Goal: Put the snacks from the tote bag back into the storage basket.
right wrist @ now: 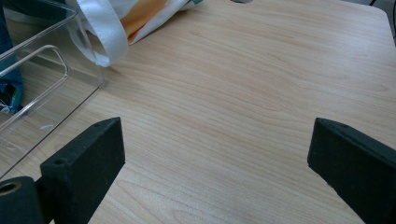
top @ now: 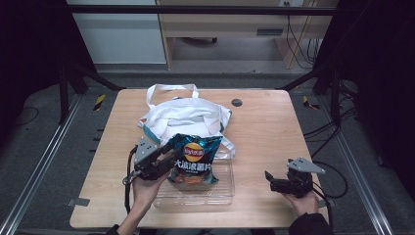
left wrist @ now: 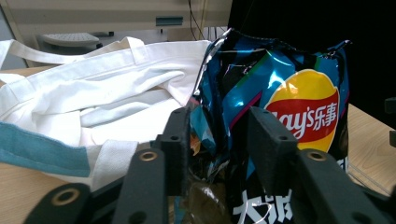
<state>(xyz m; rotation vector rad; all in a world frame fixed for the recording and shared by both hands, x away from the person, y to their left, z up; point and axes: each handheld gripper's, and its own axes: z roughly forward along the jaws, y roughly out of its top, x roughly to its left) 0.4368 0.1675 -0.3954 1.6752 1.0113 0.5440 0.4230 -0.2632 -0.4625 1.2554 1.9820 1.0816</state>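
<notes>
Crisp bag (top: 194, 159), blue with a yellow-and-red logo, stands upright in the clear plastic tray (top: 215, 193) at the near middle of the wooden table (top: 264, 127); its crumpled top leans toward the white tote bag (top: 186, 115) lying just behind the tray; a tote strap trails down beside the tray's right side.

Left gripper (top: 169, 154) comes in from the bag's left side, carried low on the person's left hand (top: 144, 188), forearm rising from the table's near edge; the gripper points across toward the bag, roughly level; grey three-cornered plate on top, cable hanging off the back. In the left gripper view the two black jaws stand partly apart with the bag's left edge (left wrist: 219, 107) between them; foil sits close by the left jaw, a gap shows before the right one; pads do not look pressed on the bag, so nothing is firmly held.

Right gripper (top: 270, 179) rests well off to the right of the tray, held by the right hand (top: 304, 200) near the table's front corner; it points left, toward the tray; jaws spread wide over bare wood, nothing between them; tray corner (right wrist: 42, 79) and tote strap (right wrist: 100, 32) seen ahead of it.
</notes>
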